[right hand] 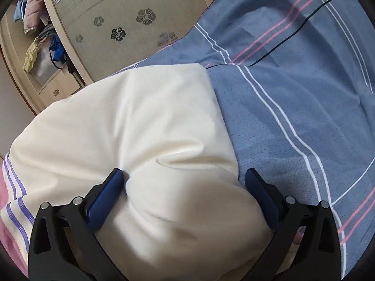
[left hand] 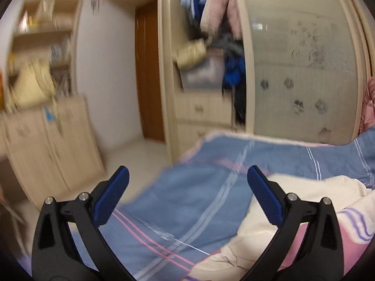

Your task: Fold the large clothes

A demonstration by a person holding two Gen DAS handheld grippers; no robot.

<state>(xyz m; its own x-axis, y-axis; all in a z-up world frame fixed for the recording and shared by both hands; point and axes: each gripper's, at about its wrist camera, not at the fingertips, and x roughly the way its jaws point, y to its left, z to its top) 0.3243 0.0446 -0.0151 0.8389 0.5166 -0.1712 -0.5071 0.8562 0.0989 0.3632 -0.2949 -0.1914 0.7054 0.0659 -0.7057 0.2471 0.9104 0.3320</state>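
Note:
A cream garment (right hand: 150, 126) with pink and purple stripes at its hem lies bunched on a bed. In the left wrist view the same garment (left hand: 257, 234) sits at lower right. My right gripper (right hand: 185, 175) is open, its blue pads (right hand: 105, 199) straddling a puffed fold of the cream cloth and pressing down on it. My left gripper (left hand: 187, 175) is open and empty, held above the blue bedspread (left hand: 187, 199) to the left of the garment. The left view is blurred.
The blue bedspread (right hand: 293, 93) with pink and white stripes covers the bed. A wardrobe with a frosted flowered door (left hand: 304, 70) and an open section full of hanging clothes (left hand: 215, 23) stands beyond the bed. A wooden cabinet (left hand: 51, 145) stands at left, with bare floor (left hand: 140, 154) between.

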